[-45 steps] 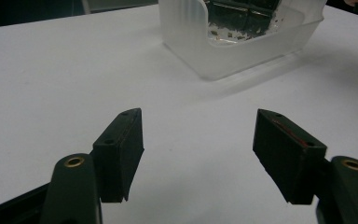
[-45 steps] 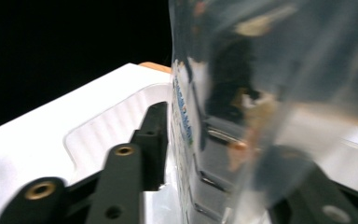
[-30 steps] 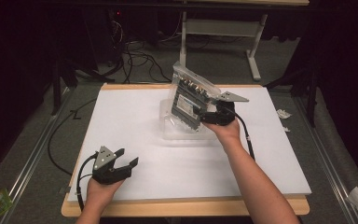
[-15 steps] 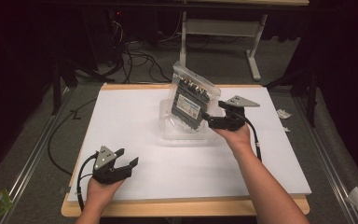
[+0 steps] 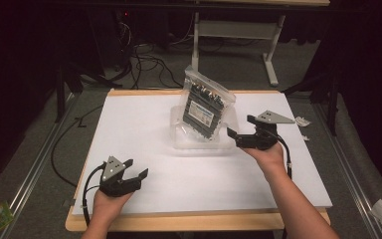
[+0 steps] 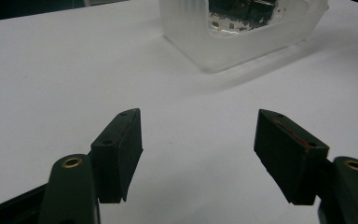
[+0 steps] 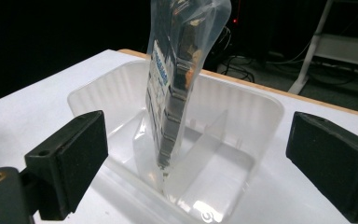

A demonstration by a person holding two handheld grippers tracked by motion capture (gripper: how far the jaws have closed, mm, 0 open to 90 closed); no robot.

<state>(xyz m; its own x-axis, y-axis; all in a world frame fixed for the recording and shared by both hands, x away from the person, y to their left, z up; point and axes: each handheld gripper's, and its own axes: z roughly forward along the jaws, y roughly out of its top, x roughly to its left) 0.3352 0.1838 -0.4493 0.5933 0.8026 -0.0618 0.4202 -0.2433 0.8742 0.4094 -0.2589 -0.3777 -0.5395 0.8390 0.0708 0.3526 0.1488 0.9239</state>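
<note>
Our right gripper sits just right of the clear tub, its jaws wide, having just been opening, with nothing between them. The clear bag of dark parts stands upright in that tub, mid-table toward the far side. Our left gripper rests near the left near edge of the white table, jaws wide and empty.

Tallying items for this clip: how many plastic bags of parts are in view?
1. The bag of parts stands upright in the clear tub, mid-table, beyond the open right tool. Nothing else bagged is visible; the tub's floor is partly hidden.
</note>
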